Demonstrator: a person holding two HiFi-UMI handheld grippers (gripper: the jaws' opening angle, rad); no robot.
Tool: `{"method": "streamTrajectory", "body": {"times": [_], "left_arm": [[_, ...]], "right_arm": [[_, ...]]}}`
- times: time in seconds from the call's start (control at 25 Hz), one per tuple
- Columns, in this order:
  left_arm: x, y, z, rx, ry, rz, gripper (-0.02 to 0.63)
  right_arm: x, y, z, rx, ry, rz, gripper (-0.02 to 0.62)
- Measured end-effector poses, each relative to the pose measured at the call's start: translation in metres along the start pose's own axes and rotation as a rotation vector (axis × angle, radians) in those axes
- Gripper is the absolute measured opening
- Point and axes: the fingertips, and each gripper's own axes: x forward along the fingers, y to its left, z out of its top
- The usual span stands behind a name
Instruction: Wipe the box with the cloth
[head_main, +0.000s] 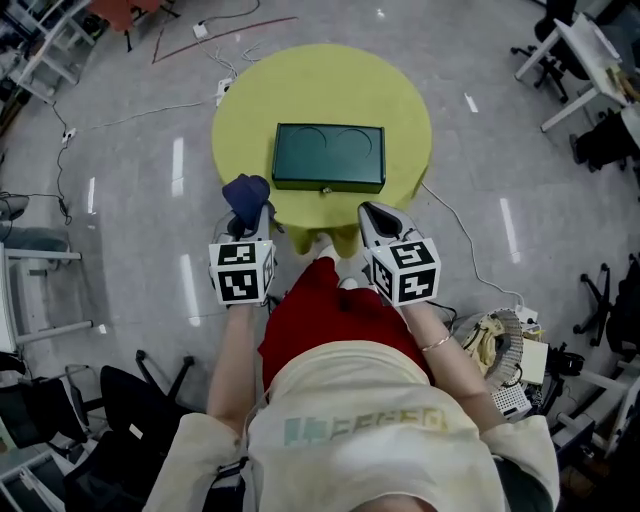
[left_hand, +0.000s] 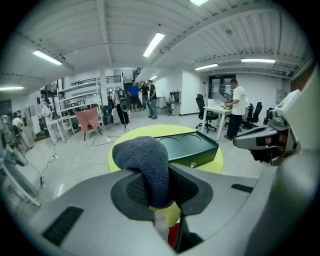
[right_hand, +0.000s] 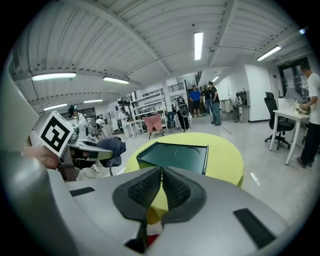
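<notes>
A dark green box (head_main: 329, 157) with two round recesses in its lid lies on a round yellow-green table (head_main: 390, 90). In the gripper views the box (left_hand: 190, 146) (right_hand: 175, 155) lies ahead of both sets of jaws. My left gripper (head_main: 254, 210) hovers at the table's near left edge, shut on a dark blue cloth (head_main: 244, 196) (left_hand: 147, 165) that bulges above its jaws. At the near right edge my right gripper (head_main: 375, 214) (right_hand: 161, 187) is shut with nothing in it. Neither gripper touches the box.
The table stands on a grey floor with loose cables (head_main: 190, 40) behind it. Desks and office chairs (head_main: 590, 90) stand far right, and clutter (head_main: 505, 350) lies near my right. People (right_hand: 205, 100) stand far off across the room.
</notes>
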Motion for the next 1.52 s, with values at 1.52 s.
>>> {"method": "streamTrajectory", "body": {"times": [1.52], "left_arm": [[-0.056,-0.11,0.107,0.039,-0.427,-0.184,0.078]], "right_arm": [[-0.116,-0.039,0.077,0.021,-0.462,-0.09,0.037]]}}
